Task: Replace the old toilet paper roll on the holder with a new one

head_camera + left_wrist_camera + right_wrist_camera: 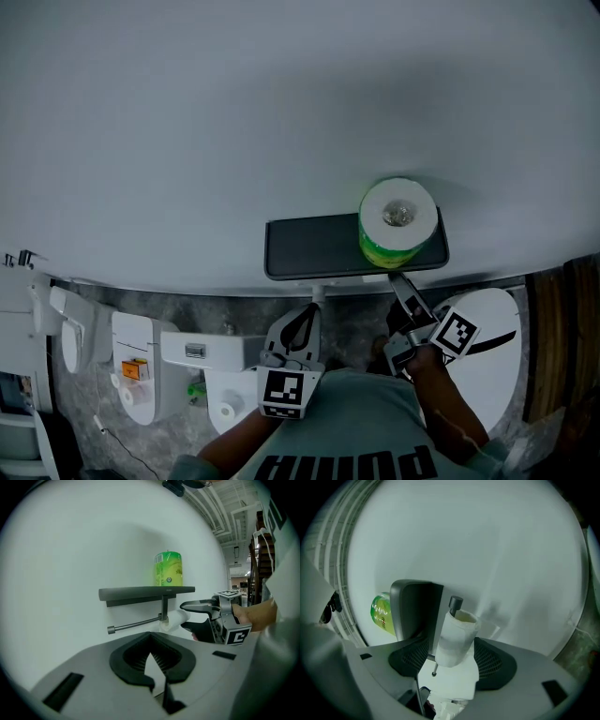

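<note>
Holder: dark shelf [145, 591] fixed to the wall [234, 112], thin bar [133, 625] slung under it on a post [164, 605]

New roll [398, 220]: in its green wrapper, stands on end at the right end of the shelf, long axis upright, core hole facing up. Likely parked there to be within reach, just above the bar it is meant for.

Old roll [454, 639]: nearly spent and slim, threaded on the bar under the shelf, close to the post. Its long axis lies along the bar, level and parallel to the wall. The open core end faces the bar's capped tip, which shows just past it. A loose paper tail [452, 684] hangs from it.

Right gripper [183, 617]: held about level and reached in under the shelf. Jaws apart, one on each side of the old roll, across its width. No pad can be seen pressing on the paper. Straddling the roll crosswise looks like the set-up for pinching it and drawing it along its axis, probably toward the capped end.

Left gripper [311, 309]: back from the holder, below the shelf's left part. Jaws together, nothing between them. Seems kept free for the new roll
</note>
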`<state>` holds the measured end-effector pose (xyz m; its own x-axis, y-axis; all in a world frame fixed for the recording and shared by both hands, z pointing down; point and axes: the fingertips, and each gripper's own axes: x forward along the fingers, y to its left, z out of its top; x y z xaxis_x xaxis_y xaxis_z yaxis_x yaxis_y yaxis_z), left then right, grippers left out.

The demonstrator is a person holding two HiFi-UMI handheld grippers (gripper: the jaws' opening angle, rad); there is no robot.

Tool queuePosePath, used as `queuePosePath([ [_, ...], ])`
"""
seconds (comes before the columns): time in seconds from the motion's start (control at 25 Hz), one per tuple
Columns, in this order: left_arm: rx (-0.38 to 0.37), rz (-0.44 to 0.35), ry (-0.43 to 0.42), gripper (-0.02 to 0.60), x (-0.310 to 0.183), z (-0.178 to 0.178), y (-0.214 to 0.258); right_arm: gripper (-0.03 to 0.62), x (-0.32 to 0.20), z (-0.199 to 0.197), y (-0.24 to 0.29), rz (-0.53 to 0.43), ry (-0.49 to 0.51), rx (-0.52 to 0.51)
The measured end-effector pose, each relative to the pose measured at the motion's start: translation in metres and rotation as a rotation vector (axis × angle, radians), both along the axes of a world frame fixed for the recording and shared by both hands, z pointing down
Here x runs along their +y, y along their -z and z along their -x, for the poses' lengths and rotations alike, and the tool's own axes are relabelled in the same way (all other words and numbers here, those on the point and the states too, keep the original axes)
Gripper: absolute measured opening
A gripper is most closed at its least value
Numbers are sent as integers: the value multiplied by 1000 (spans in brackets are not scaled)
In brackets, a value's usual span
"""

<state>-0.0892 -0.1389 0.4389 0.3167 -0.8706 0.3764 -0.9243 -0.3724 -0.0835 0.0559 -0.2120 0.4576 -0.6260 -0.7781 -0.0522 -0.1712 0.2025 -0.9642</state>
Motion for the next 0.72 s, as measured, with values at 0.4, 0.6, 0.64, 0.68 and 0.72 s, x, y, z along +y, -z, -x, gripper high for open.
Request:
queuePosePath([
  [0.4, -29, -14, 38, 5, -3, 7, 5, 287, -17, 9, 2, 30, 20, -135],
  [0.6, -33, -22, 47, 5, -4, 10, 7, 235, -20, 7, -4, 61, -5, -151],
  [0.64, -31, -24, 47, 5, -4, 10, 7, 221, -20, 6, -5, 65, -10, -150],
  [0.68, -29, -28, 47, 5, -5, 10, 7, 219, -20, 6, -5, 67, -13, -147],
  [0.72, -24, -34, 48, 5, -5, 9, 8, 218, -20, 6, -5, 66, -14, -144],
])
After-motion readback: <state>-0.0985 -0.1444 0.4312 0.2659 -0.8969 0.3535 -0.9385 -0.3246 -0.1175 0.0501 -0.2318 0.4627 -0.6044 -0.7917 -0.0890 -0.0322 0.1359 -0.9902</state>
